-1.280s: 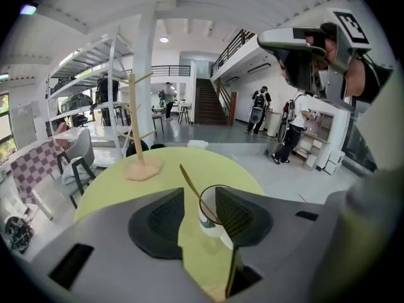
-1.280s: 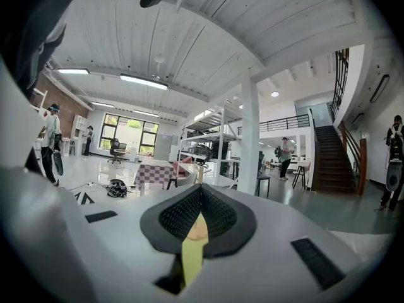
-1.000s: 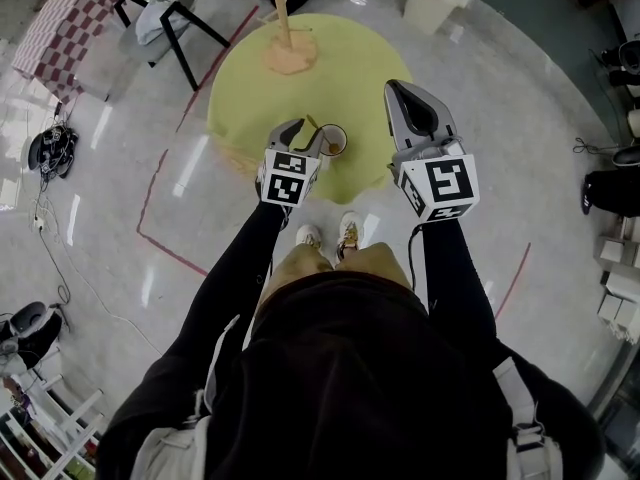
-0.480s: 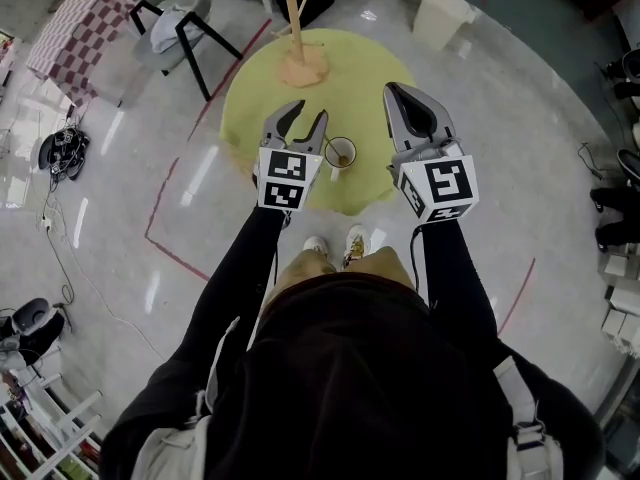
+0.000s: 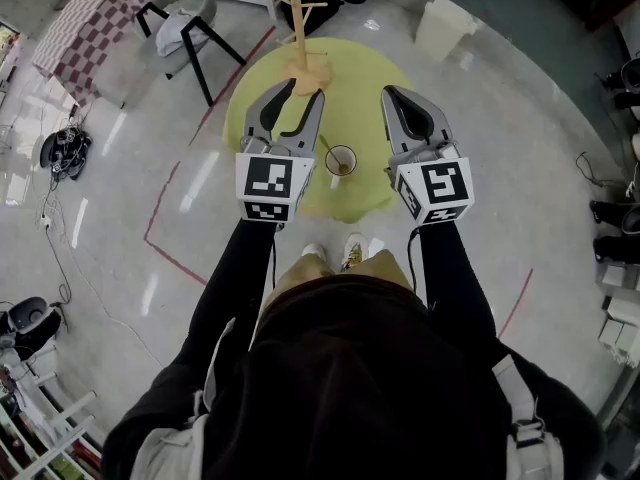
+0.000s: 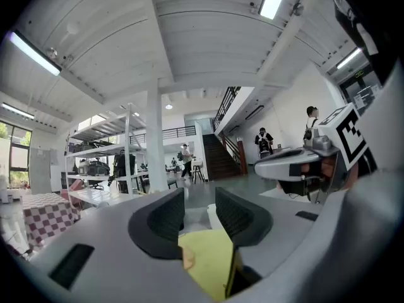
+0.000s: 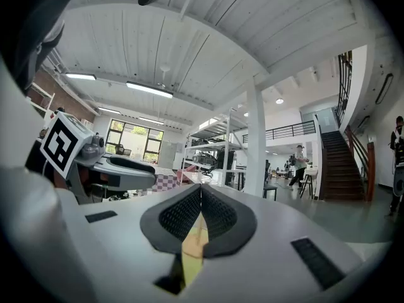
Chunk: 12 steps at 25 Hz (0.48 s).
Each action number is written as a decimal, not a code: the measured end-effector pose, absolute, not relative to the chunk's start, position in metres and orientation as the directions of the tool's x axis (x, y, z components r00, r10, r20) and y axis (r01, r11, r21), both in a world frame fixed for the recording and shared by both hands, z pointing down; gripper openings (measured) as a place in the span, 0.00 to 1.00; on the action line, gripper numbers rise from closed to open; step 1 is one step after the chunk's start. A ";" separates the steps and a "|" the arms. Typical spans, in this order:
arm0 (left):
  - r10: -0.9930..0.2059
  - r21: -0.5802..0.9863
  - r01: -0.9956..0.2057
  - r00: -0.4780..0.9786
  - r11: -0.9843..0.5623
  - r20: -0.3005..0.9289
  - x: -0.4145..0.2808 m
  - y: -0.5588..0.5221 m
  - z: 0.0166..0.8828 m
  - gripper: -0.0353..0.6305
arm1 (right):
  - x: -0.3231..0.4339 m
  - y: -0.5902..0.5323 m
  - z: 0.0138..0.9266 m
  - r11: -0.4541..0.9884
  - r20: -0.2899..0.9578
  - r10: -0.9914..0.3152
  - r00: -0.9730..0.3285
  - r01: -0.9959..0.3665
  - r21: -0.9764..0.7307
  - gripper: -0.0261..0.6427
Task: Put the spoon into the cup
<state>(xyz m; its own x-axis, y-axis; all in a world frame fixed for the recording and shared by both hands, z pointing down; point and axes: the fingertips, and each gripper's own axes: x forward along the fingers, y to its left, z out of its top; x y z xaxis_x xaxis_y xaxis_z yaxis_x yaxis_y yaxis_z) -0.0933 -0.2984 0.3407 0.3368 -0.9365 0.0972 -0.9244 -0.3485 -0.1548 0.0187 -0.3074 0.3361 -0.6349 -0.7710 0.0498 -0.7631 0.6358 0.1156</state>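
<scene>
- My left tool (image 5: 300, 98) is hanging over the far-left part of the round yellow surface (image 5: 365, 73). Its jaws are standing apart with nothing between them, and its own camera is showing only yellow surface through the gap.
- My right tool (image 5: 398, 103) is hovering beside it over the right part of the surface. Its jaws are pressing together and nothing is caught in them.
- The spoon (image 5: 327, 145) is sitting in the cup (image 5: 351, 155), with its lower end down inside and its handle sticking out over the rim.
- The spoon's long axis is leaning, not standing upright. The handle end is pointing up and toward the far left, on my left tool's side.
- The cup is standing upright on the near part of the surface. In the head view it is showing between the two tools, and neither tool is touching it.
- A wooden peg stand (image 5: 300, 43) is standing at the far edge of the surface, just past my left tool's tips.
- A chair (image 5: 185, 23) and a white bin (image 5: 440, 23) are sitting on the floor beyond the surface, well apart from each other.
</scene>
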 end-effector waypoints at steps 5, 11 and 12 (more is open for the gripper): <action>-0.943 -0.170 -0.928 0.328 -0.333 0.053 -0.096 -0.290 0.318 0.30 | 0.020 -0.308 0.328 0.608 0.031 -0.792 -0.609 -0.784 0.124 0.08; -0.949 -0.138 -0.939 0.312 -0.315 0.050 -0.105 -0.283 0.310 0.30 | 0.017 -0.303 0.329 0.614 0.043 -0.788 -0.614 -0.779 0.126 0.08; -0.950 -0.138 -0.940 0.309 -0.313 0.052 -0.106 -0.282 0.310 0.30 | 0.016 -0.302 0.327 0.618 0.044 -0.785 -0.619 -0.775 0.130 0.08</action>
